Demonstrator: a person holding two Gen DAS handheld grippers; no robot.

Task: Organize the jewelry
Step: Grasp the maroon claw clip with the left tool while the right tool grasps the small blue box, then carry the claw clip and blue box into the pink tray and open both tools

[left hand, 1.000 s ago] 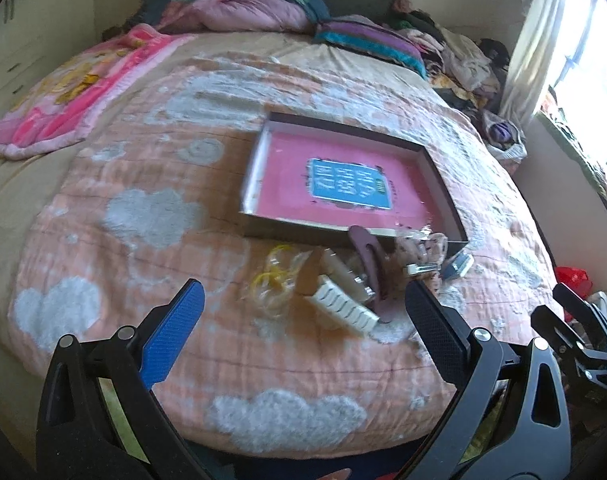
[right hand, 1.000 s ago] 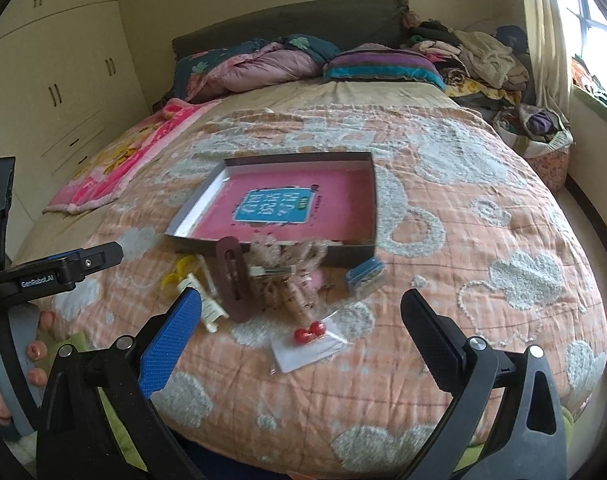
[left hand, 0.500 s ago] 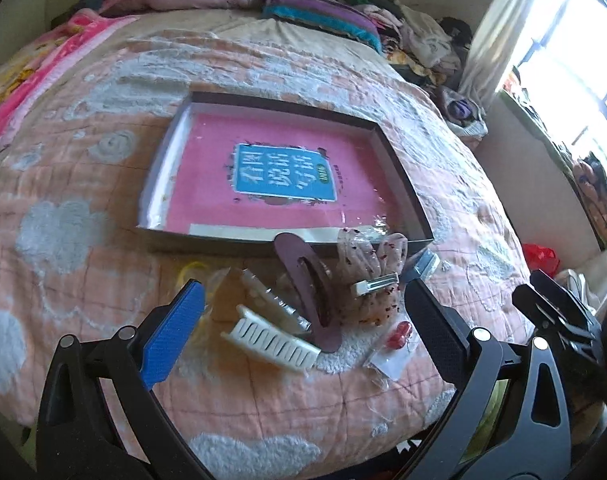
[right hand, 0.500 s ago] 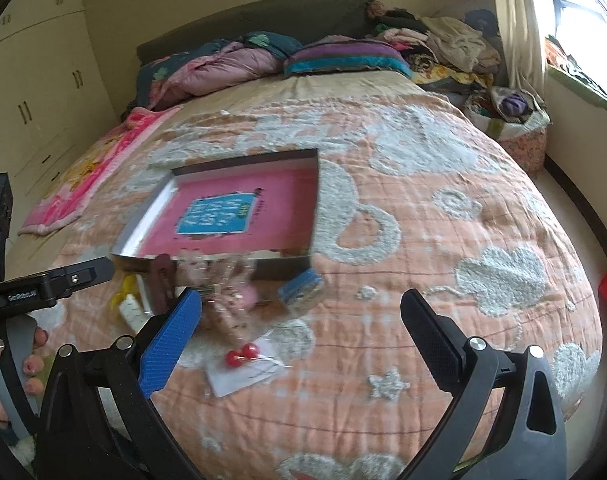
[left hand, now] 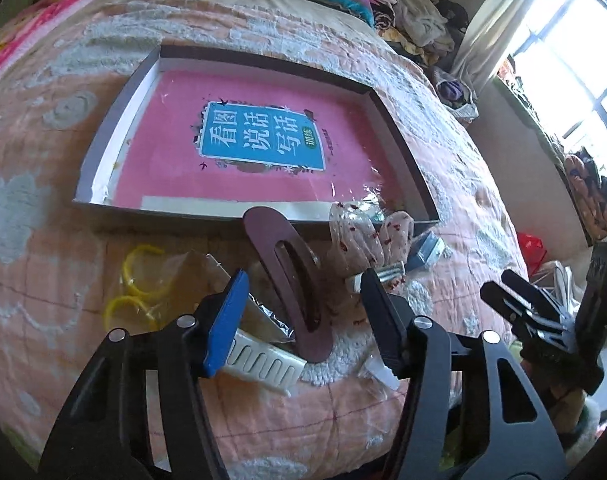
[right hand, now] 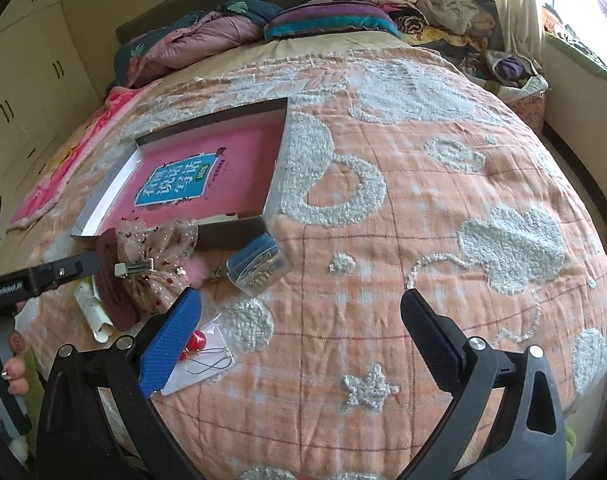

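A shallow box (left hand: pixel 115 128) with a pink book cover inside lies on the bed; it also shows in the right wrist view (right hand: pixel 107 196). In front of it lie a dark maroon hair clip (left hand: pixel 291 280), a white claw clip (left hand: pixel 263 360), yellow rings in a bag (left hand: pixel 139 284), a dotted fabric bow (left hand: pixel 355 240) (right hand: pixel 155 256), a small blue clear case (right hand: pixel 255 264) and red bead earrings on a card (right hand: pixel 195 340). My left gripper (left hand: pixel 303 320) is open, its fingers on either side of the maroon clip. My right gripper (right hand: pixel 299 344) is open over bare quilt to the right of the pile.
The bed has an orange quilt (right hand: pixel 423 200) with white cloud patches. Pillows and folded bedding (right hand: pixel 295 20) are piled at the headboard. A pink blanket (right hand: pixel 51 176) lies at the left. Cupboards stand left, a window right.
My left gripper has moved forward and down to the pile and its fingers have narrowed around the maroon clip. My right gripper has swung to the right, away from the pile.
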